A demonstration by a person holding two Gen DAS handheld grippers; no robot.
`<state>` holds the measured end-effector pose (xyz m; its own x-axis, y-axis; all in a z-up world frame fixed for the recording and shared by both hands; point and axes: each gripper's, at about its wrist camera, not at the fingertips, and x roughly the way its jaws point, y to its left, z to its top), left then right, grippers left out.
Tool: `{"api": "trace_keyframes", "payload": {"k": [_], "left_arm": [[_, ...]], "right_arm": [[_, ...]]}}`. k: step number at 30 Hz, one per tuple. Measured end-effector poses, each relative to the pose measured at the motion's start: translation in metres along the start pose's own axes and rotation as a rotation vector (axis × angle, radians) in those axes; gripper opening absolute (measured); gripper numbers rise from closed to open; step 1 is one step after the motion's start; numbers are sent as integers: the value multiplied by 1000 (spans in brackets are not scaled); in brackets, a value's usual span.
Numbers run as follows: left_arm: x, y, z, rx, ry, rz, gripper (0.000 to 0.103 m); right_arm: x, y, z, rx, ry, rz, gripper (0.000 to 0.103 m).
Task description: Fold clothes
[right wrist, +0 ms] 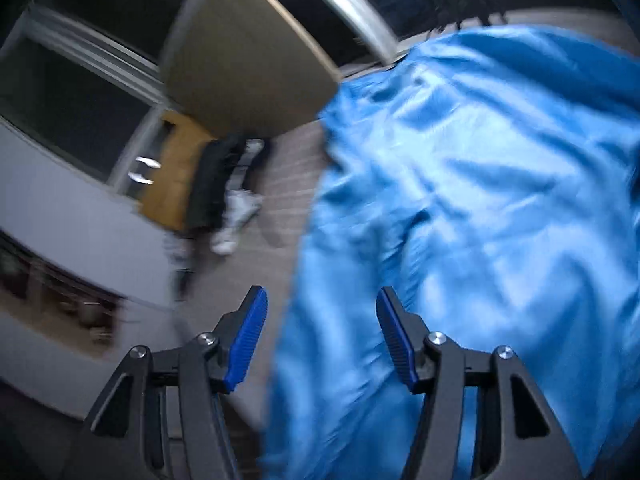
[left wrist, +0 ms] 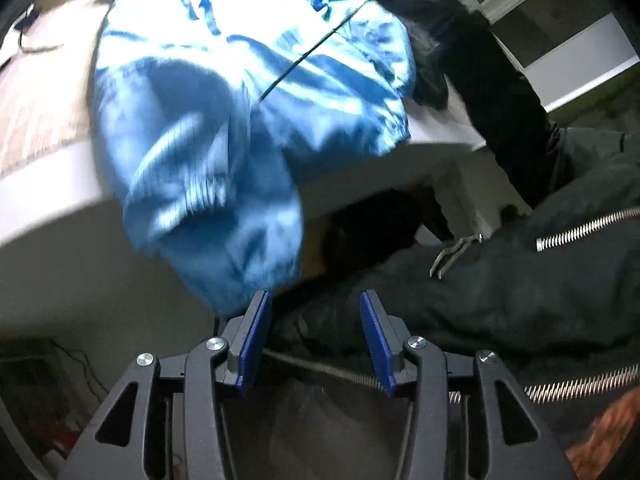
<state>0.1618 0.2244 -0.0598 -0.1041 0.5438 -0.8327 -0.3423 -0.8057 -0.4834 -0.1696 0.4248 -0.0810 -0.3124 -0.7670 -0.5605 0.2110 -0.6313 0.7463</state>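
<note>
The left gripper [left wrist: 312, 300] stands with its blue pads parted and nothing between them. The blue garment [left wrist: 240, 120] lies ahead of it and to its left, spread over the table [left wrist: 440, 136], with one ribbed end drooping over the table's near edge down to just beside the tip of the left pad; whether cloth and pad touch cannot be told through the blur. Straight ahead of and below these tongs is the person's dark jacket [left wrist: 480, 300] with a metal zip.

The right gripper [right wrist: 322, 300] is likewise spread, pinching nothing. In its view the blue garment [right wrist: 480, 220] fills the space ahead and to the right, passing under the right finger and reaching into the gap between the pads. To the left of these tongs the striped table surface [right wrist: 288, 184] lies bare, with a dark and white bundle of cloth [right wrist: 228, 200] further ahead on the left.
</note>
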Motion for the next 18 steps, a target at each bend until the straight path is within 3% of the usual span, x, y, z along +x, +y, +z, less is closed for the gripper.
{"api": "trace_keyframes", "payload": {"k": [2,5,7,8,12,18], "left_arm": [[-5,11,-13,-25,16,-3,44],[-12,29,-30,-76,27,-15,44],[-9,38,-32,-59,10,20,48],[-6,42,-31,-44,0,48,48],[18,70,-17,5,-49,184,49],[62,111,9,87,-35,232,49]], "right_arm": [[-16,4,-17,2,24,64,56],[-29,19,-62,-97,28,-69,56],[-30,26,-96,-157,23,-192,56],[-22,27,-117,-166,44,-228,56],[35,33,-180,-158,177,-234,56],[94,49,-231,-131,302,-256,56]]}}
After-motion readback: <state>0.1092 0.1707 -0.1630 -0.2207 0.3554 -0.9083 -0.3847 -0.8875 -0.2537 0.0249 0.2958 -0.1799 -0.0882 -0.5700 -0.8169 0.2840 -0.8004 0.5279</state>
